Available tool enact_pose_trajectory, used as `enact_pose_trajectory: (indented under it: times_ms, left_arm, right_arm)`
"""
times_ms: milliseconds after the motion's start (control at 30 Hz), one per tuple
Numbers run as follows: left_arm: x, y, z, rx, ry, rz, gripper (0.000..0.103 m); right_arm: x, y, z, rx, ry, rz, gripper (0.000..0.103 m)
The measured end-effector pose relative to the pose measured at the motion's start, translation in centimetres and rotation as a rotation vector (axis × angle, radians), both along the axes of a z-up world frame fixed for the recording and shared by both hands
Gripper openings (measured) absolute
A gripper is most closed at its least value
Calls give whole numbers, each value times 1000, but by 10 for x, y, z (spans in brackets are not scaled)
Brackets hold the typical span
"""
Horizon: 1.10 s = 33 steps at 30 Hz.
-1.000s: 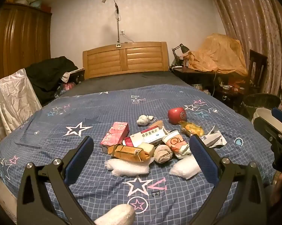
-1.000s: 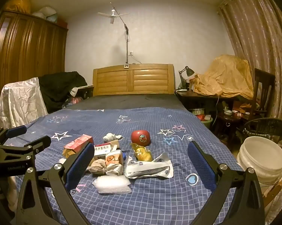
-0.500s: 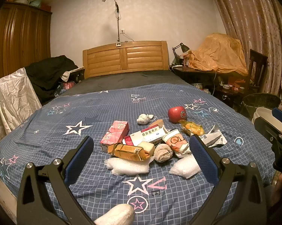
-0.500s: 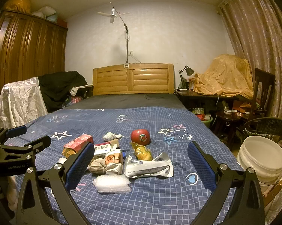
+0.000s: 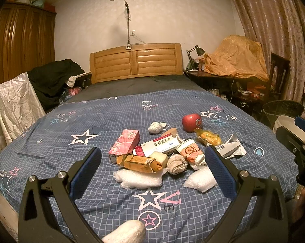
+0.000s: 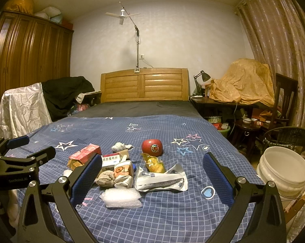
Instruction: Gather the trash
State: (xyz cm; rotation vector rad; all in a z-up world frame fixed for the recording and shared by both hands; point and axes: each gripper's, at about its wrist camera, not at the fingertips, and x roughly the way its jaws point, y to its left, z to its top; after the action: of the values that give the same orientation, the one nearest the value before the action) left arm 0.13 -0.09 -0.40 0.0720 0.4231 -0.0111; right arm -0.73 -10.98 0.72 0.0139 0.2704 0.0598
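Observation:
Trash lies in a pile on the blue star bedspread (image 5: 103,121): a pink carton (image 5: 125,142), a white medicine box (image 5: 161,145), a golden wrapper (image 5: 139,163), a paper cup (image 5: 190,151), two bubble-wrap pieces (image 5: 138,179) (image 5: 200,181), a red apple (image 5: 192,122), a yellow snack bag (image 5: 208,138) and a white crumpled packet (image 6: 161,179). My left gripper (image 5: 152,168) is open and empty, short of the pile. My right gripper (image 6: 152,174) is open and empty, also short of it. A white bucket (image 6: 284,169) stands on the floor at the bed's right.
A crumpled tissue (image 5: 156,127) lies behind the boxes. A white lump (image 5: 125,231) sits at the near bed edge. A dark wicker chair (image 6: 288,136), cluttered side tables and a wardrobe (image 6: 28,60) surround the bed.

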Motion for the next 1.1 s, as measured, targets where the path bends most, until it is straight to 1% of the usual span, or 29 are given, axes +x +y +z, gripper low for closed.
enact_pose_trajectory:
  times_ms: [767,800,833,1100]
  left_arm:
    - [1,0,0,0,7,0,98]
    - [2,3,-10,-1,8,0,98]
    - [2,4,-12,-1,9,0,98]
    - [3,4,-13,-1,10,-1,98]
  right_arm:
    - [1,0,0,-1,2,-1,99]
    - [1,0,0,0,2,-1,99]
    - [1,1,0,-1,2,-1,99]
    - [1,1,0,-1,3,-2,99]
